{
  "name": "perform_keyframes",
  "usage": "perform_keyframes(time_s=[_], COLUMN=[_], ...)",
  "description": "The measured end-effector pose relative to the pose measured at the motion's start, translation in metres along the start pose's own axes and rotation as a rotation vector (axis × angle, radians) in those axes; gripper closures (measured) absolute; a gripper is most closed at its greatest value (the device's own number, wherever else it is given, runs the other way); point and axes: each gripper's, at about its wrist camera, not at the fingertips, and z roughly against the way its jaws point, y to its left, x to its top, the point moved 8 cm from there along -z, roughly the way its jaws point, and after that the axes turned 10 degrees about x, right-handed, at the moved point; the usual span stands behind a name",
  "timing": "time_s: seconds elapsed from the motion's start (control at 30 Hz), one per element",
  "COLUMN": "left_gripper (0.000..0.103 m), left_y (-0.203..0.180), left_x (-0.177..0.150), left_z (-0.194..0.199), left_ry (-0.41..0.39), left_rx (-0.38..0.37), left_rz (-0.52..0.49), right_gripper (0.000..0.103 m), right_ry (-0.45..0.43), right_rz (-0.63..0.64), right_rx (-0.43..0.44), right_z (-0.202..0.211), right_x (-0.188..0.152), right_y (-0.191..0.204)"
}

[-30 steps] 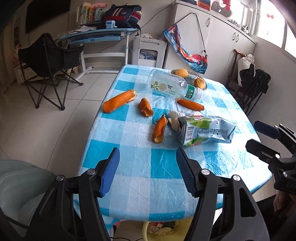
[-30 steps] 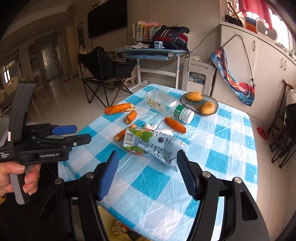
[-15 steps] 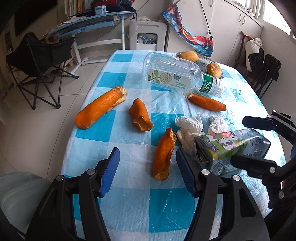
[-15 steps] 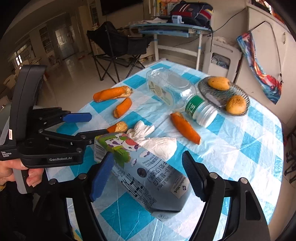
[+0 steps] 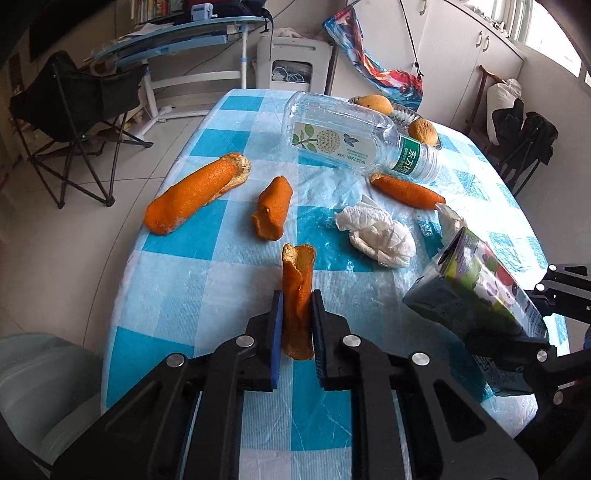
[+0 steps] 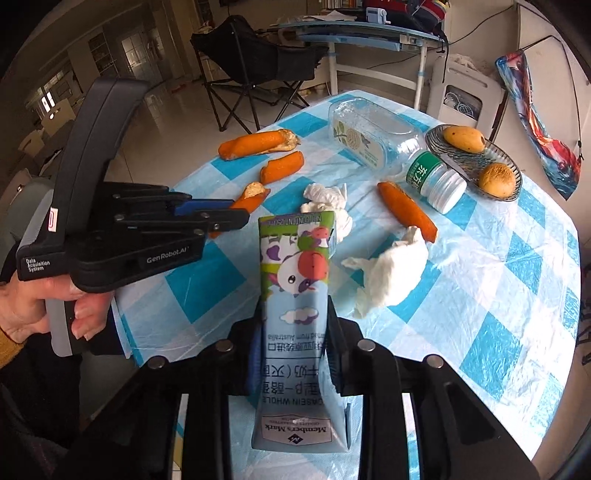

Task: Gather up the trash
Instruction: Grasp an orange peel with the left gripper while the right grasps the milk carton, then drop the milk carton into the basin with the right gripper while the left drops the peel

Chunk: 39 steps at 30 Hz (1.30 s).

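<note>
We record four orange peels (image 5: 199, 194) on the table (image 5: 177, 295): one far left, one (image 5: 273, 208) right of it, one (image 5: 297, 306) nearest, one (image 5: 406, 190) beside the bottle (image 5: 347, 134) lying behind. Tissues (image 5: 376, 232) sit between. A fruit dish (image 6: 476, 162) lies far right. The milk carton (image 6: 295, 325) is near right.

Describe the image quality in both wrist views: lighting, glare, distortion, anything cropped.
Left wrist view: daylight from the window at upper right, blown out; fisheye bends the table edge; the orange peel in the left gripper is sharp. Right wrist view: dim room at left, glare on the plastic bottle; the milk carton hides the right gripper gap.
</note>
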Motion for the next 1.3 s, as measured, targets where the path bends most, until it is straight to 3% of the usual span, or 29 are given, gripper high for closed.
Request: perform_keyframes(time_s=[0.23, 0.6, 0.97, 1.3], left_gripper=[0.089, 0.089, 0.089, 0.089], left_y=[0.005, 0.004, 0.002, -0.004], left_x=[-0.01, -0.038, -0.071, -0.093], left_z=[0.039, 0.083, 0.108, 0.119], left_ry=[-0.099, -0.186, -0.201, -0.191], left_rx=[-0.05, -0.022, -0.021, -0.038], left_rz=[0.041, 0.023, 0.008, -0.012], right_gripper=[0.074, 0.074, 0.074, 0.074], right_ry=[-0.161, -0.345, -0.379, -0.337], right_rz=[-0.132, -0.271, -0.318, -0.364], right_rx=[0.078, 0.176, 0.236, 0.253], right_z=[0.033, 0.067, 0.069, 0.057], right_x=[0.005, -0.014, -0.046, -0.069], right_y=[0.004, 0.028, 0.055, 0.069])
